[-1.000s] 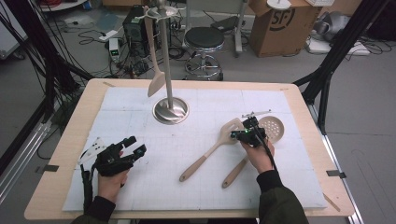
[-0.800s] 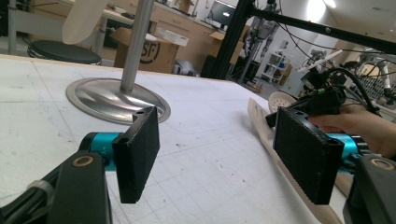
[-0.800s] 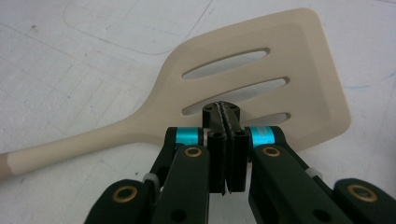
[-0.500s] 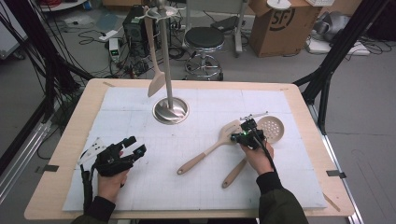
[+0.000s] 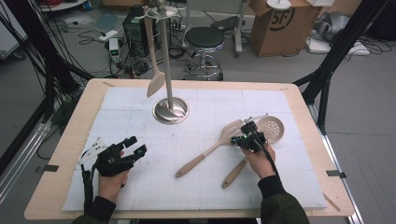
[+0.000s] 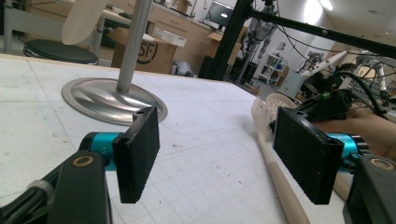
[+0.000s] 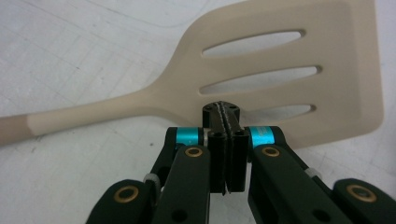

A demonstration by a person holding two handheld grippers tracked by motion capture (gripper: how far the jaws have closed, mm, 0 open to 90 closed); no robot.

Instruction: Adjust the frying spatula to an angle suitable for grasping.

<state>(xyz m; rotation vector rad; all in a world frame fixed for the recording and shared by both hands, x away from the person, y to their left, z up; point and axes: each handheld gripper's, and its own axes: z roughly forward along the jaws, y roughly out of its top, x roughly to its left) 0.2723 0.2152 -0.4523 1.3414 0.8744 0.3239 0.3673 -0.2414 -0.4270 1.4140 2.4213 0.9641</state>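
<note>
The slotted spatula (image 5: 212, 149) lies right of the table's (image 5: 51, 186) middle, the right gripper (image 5: 247, 138) pressed together over its blade, gripping nothing. A perforated spoon (image 5: 268, 129) lies just beside it. The metal stand (image 5: 170, 109) sits toward the far edge. The left gripper (image 5: 133, 149), spread apart, rests near the left edge.

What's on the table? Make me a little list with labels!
Right claw: shut, nothing between the jaws, tips over the slotted turner
Left claw: open, resting on the white mat
Beside the turner: round skimmer with holes
Stand: metal pole on a round base, one spatula hanging from it
</note>
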